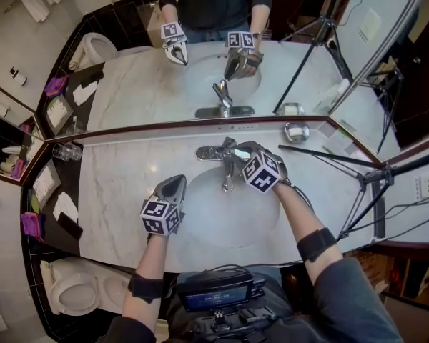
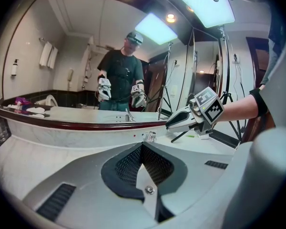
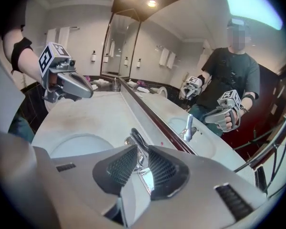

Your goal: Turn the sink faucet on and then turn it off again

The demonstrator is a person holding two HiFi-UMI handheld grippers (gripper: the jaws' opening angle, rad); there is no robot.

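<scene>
Your right gripper (image 1: 232,151) is sitting on top of the faucet (image 1: 226,171). Its jaws are standing narrowly apart, and the pads appear to be pressing the sides of the faucet lever (image 3: 134,137). Your left gripper (image 1: 177,183) is hovering left of the faucet, fully closed and holding nothing. You are judged to be working the lever. No stream is showing, so the next move is calling for a firm grip and a steady swing of the lever.

The left gripper (image 2: 142,146) has its jaws pressed together with nothing between them, the faucet (image 2: 150,136) just beyond their tips, the right gripper (image 2: 174,123) ahead to the right over the counter (image 2: 62,147), and the mirror (image 2: 62,46) farther ahead reflecting the person.
</scene>
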